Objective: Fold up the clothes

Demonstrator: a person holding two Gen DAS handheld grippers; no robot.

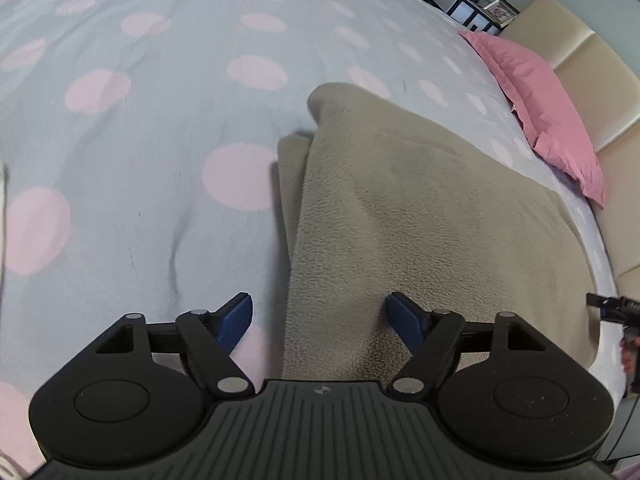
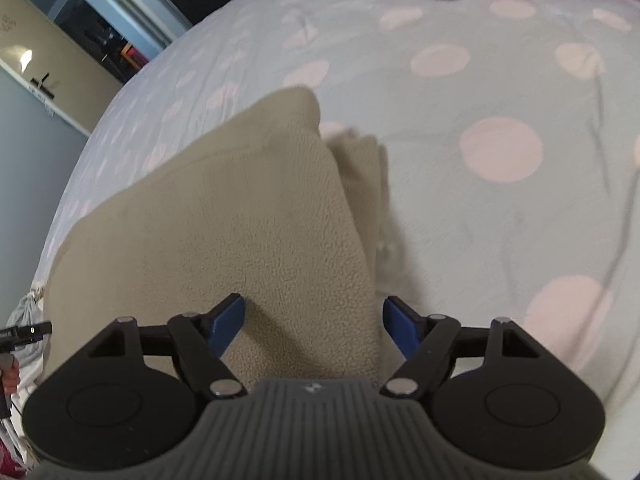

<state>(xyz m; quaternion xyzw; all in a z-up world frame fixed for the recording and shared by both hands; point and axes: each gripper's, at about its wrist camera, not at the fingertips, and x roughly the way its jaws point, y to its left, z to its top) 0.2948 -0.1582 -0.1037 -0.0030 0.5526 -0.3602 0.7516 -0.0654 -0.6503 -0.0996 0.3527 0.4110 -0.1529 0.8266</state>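
beige fleece garment (image 1: 420,216) | grey bedcover (image 1: 160,128), pink dots | pink pillow (image 1: 548,112)

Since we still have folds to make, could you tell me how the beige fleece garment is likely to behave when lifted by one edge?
The beige fleece looks thick and limp, so it would probably droop. Its layered edges may slide apart.

Both tongs, left (image 1: 319,317) and right (image 2: 312,317), gape empty.

Soft, dim indoor light, faint shadows on the bed (image 1: 120,200), heavy fisheye bending at edges, slight motion blur.
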